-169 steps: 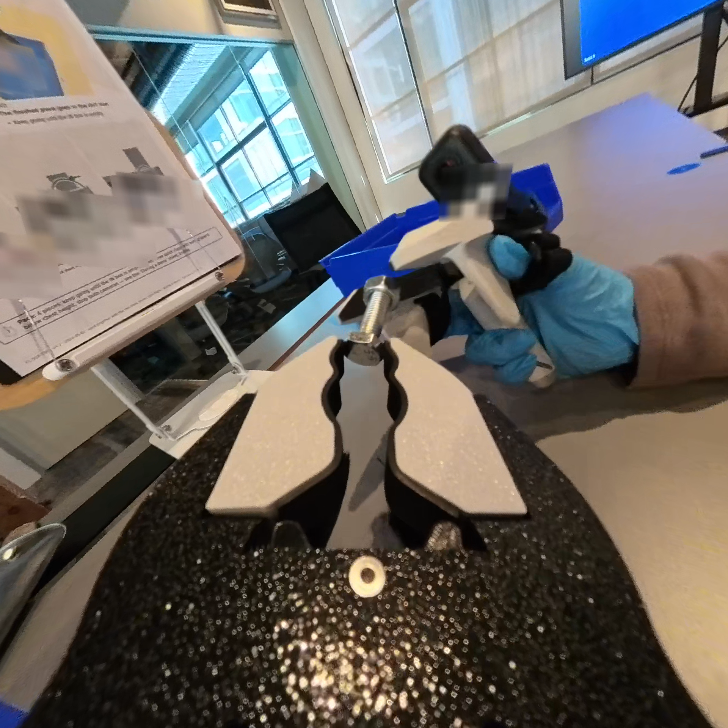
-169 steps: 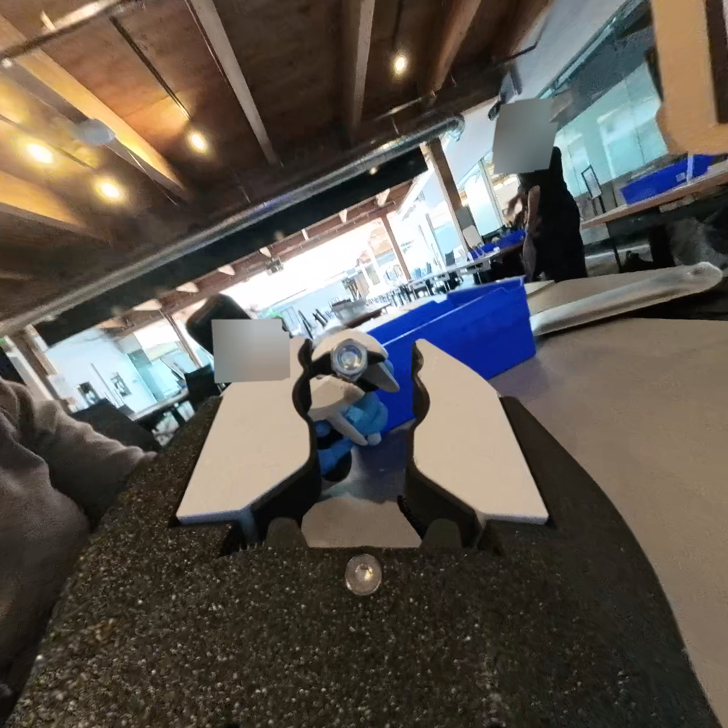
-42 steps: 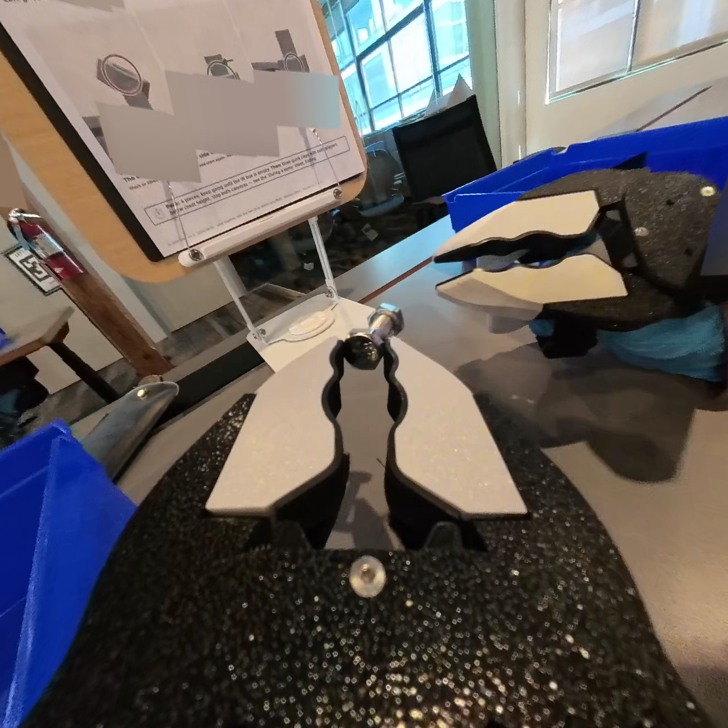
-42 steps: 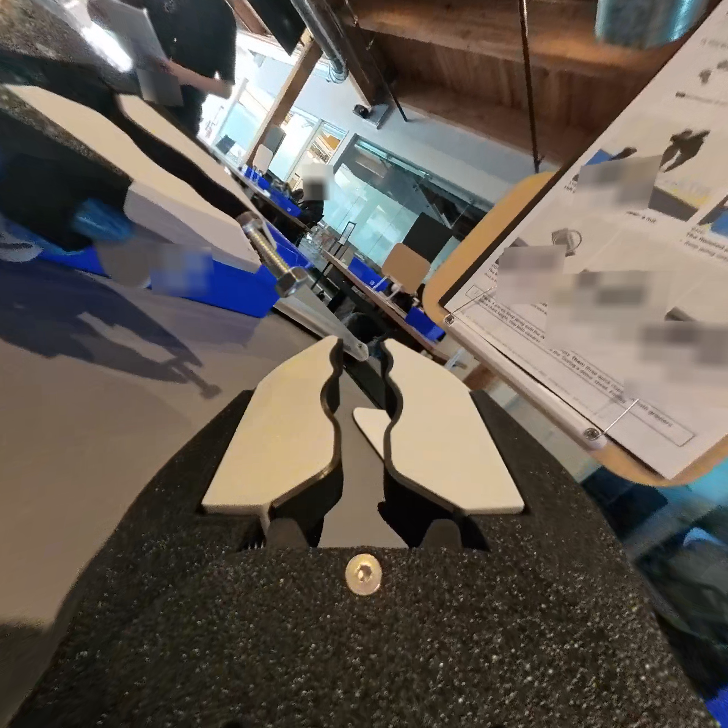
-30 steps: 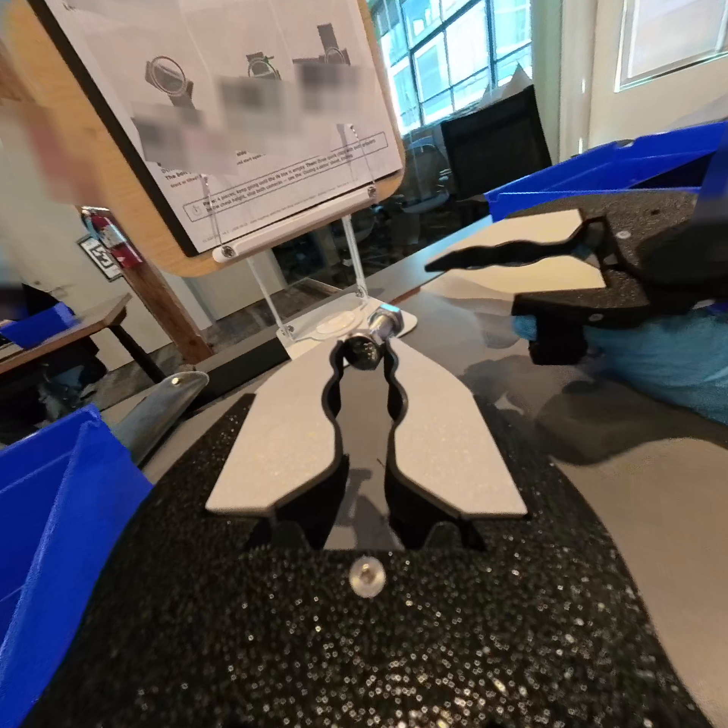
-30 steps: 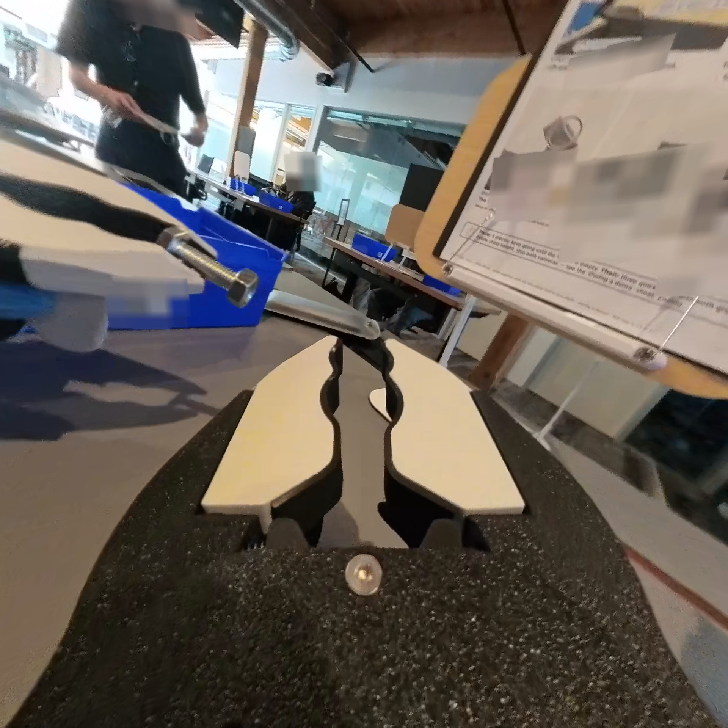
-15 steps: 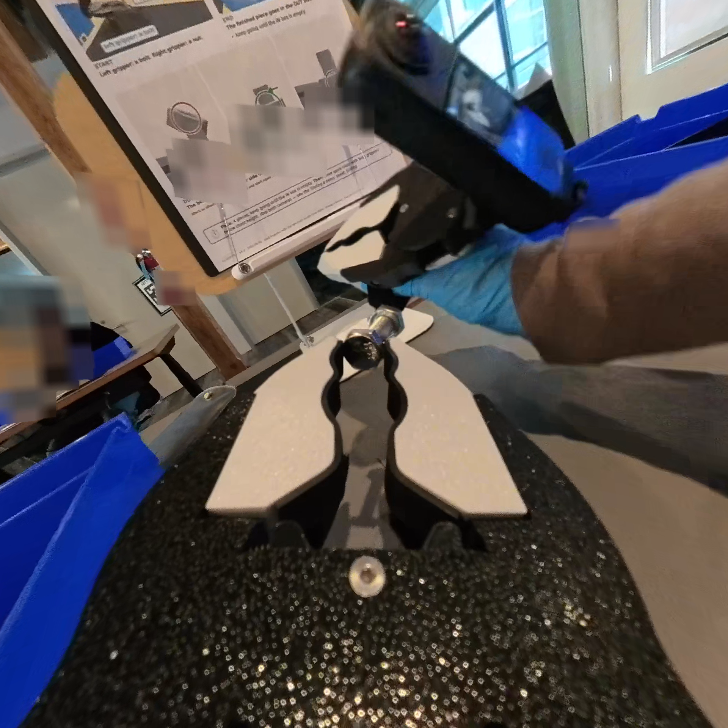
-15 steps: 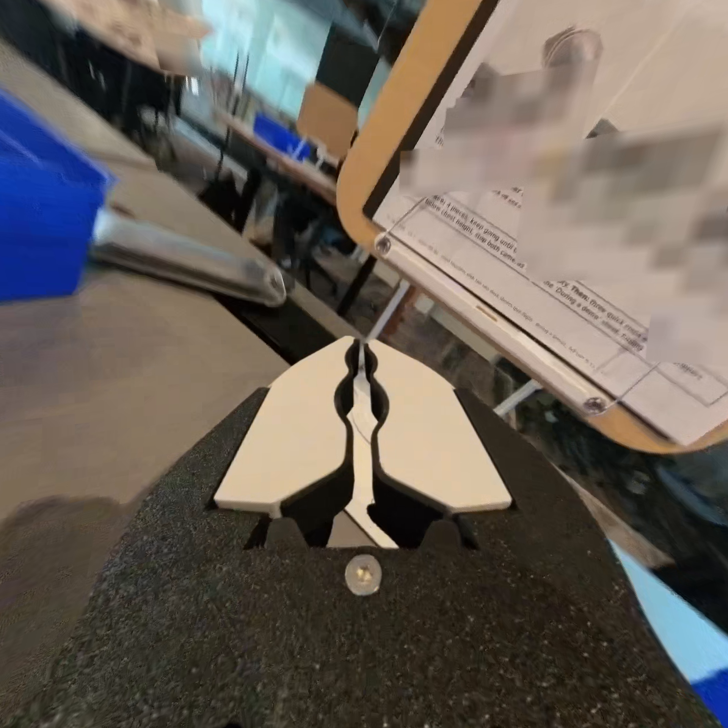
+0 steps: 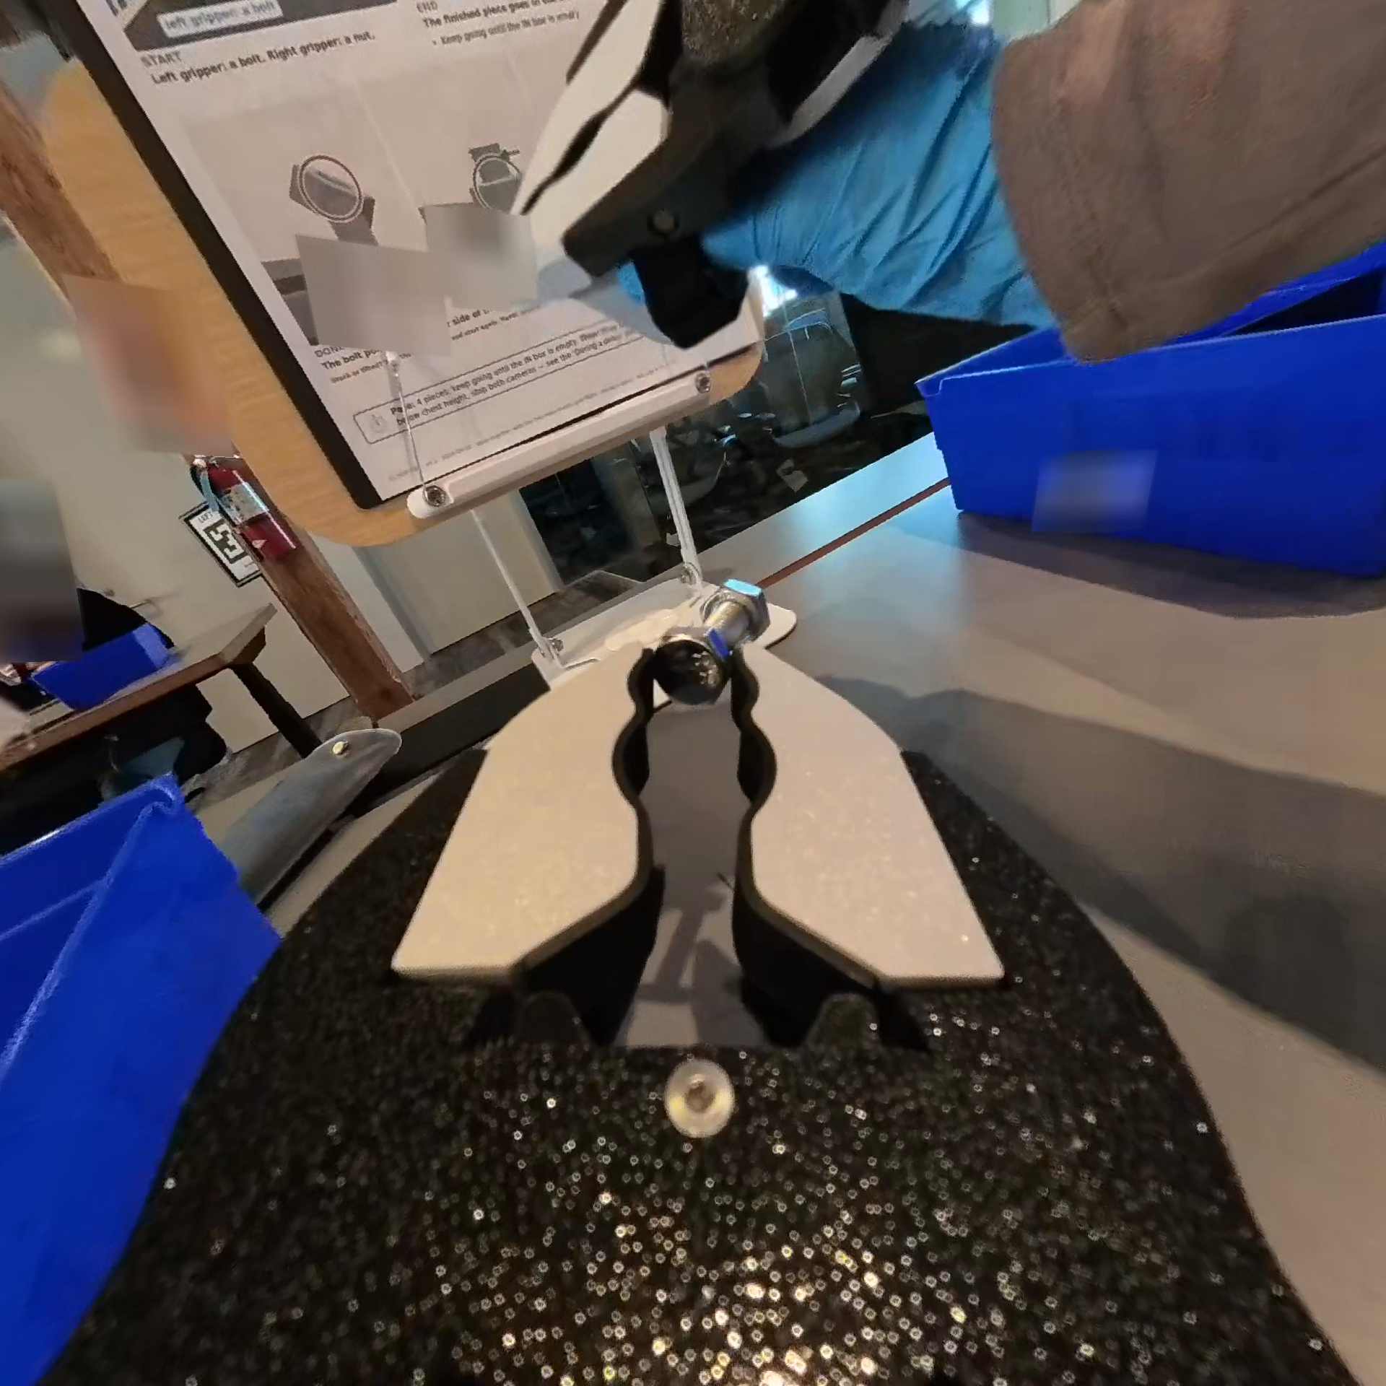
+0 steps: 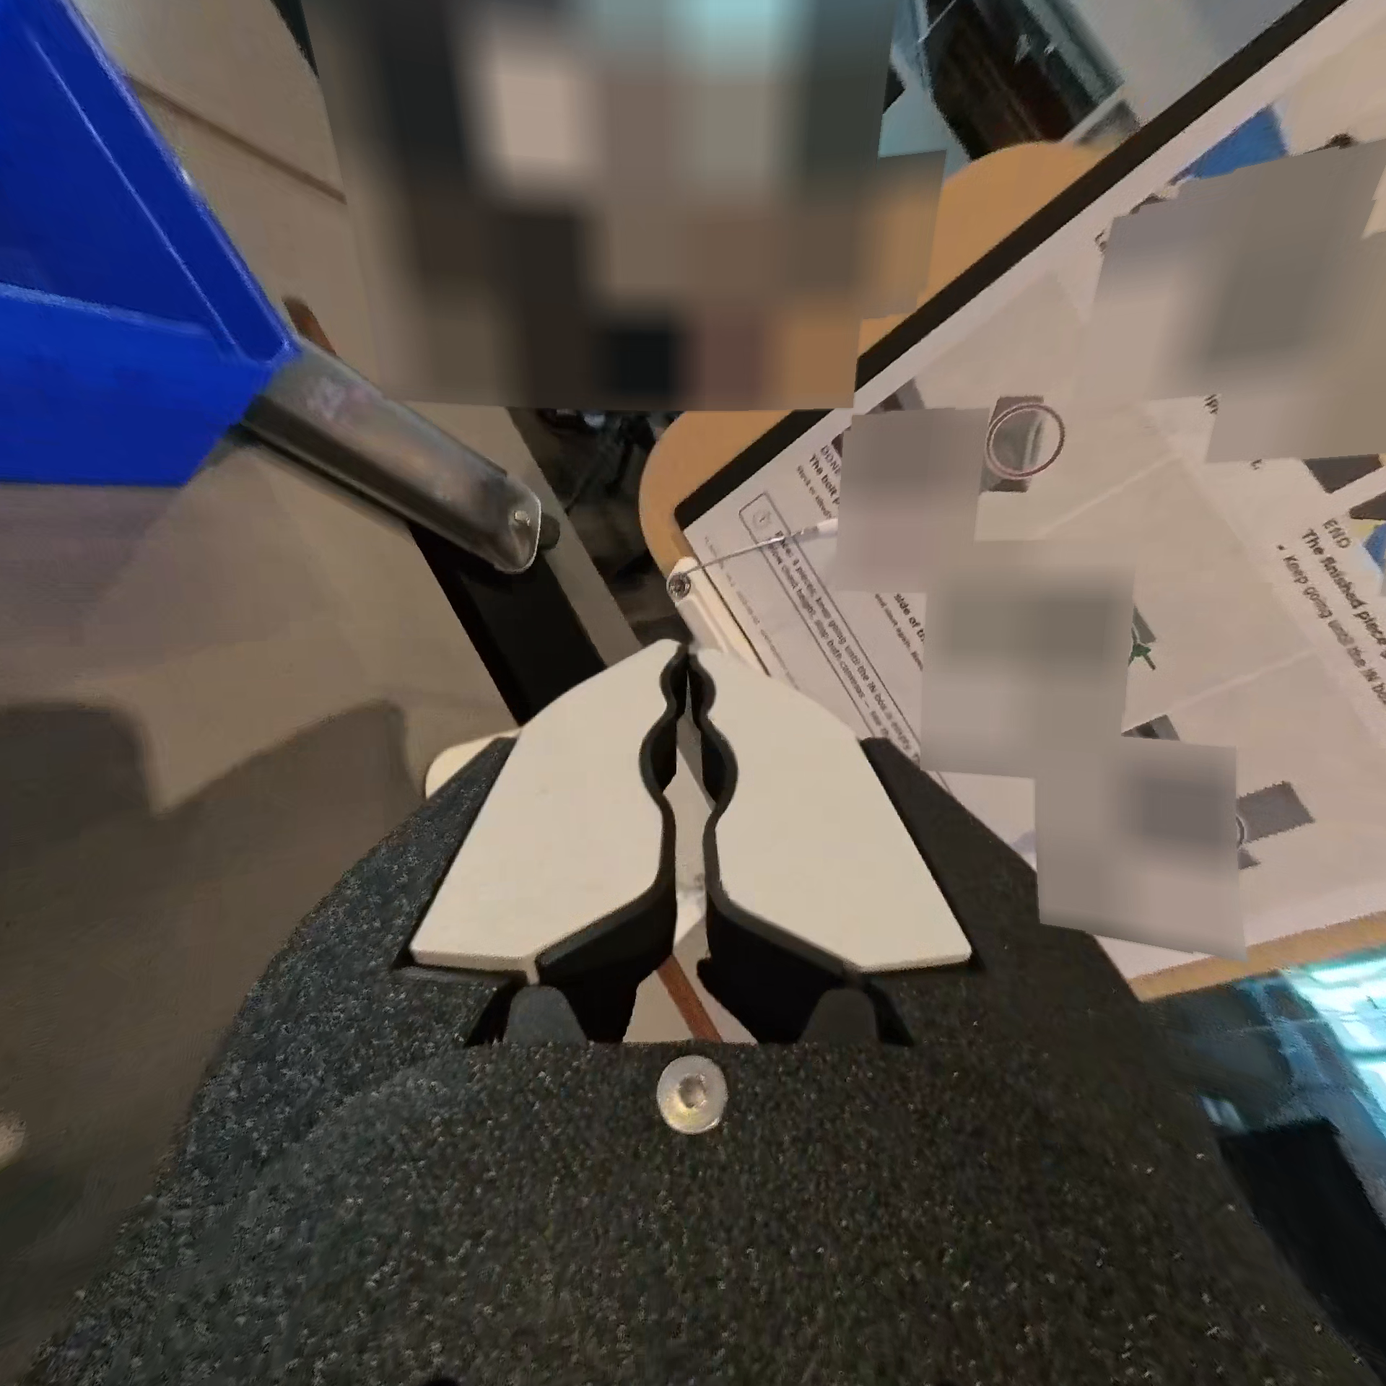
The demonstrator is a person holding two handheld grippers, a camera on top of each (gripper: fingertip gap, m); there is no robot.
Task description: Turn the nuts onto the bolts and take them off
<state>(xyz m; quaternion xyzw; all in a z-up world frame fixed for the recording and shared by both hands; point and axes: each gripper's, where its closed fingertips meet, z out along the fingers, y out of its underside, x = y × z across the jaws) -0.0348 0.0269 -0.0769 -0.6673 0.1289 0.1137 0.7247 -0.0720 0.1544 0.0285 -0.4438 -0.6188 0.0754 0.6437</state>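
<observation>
A blue bin (image 9: pixel 112 975) stood at the near left of the grey surface (image 9: pixel 1087 750), a second blue bin (image 9: pixel 1200 435) at the far right, and between them a board of printed instructions (image 9: pixel 420 247) leaned on its clear stand. At centre, our left tool (image 9: pixel 694 679) clamped a steel bolt (image 9: pixel 712 637) by its dark near end between the fingertips, the shaft running away from the camera with a hex nut (image 9: pixel 739 600) sitting on its far end. Above and to the right, our right tool (image 10: pixel 686 664) hung in a blue-gloved hand (image 9: pixel 862 195); its own camera showed the fingers drawn nearly together with nothing between them.

We judged the bolt and nut small, rigid and fairly heavy for their size, their smooth metal liable to slip or twist in a loose grip. The nut's flat sides looked the surest place for the right tool to take hold, squarely across two opposite faces, while the left kept a firm squeeze on the near end so the bolt would not turn with it.
</observation>
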